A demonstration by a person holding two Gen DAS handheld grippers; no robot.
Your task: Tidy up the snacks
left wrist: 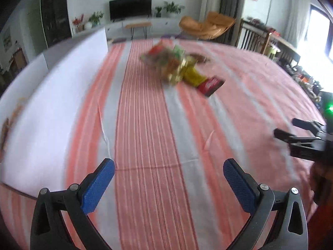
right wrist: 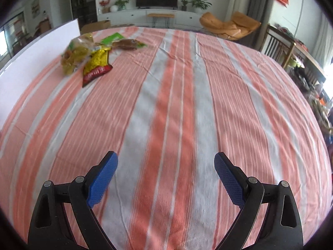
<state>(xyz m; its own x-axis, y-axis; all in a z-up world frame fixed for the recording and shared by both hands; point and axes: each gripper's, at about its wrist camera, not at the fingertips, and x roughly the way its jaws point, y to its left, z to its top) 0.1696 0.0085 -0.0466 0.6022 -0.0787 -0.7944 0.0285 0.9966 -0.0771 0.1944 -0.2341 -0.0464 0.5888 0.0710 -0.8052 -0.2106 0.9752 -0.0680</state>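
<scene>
Two black grippers with blue textured pads hover over the pink-and-white striped tablecloth [right wrist: 166, 114], both spread wide and holding nothing. One loose heap of crinkly snack packets [right wrist: 91, 56], exact count unclear, lies well apart: about eleven o'clock from the right gripper [right wrist: 166, 177], one o'clock from the left gripper [left wrist: 169, 179].

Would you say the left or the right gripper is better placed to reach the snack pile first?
Left, probably. The snack pile lies almost straight ahead of the left gripper, but far off to the left of the right gripper. Both are open and empty.
</scene>
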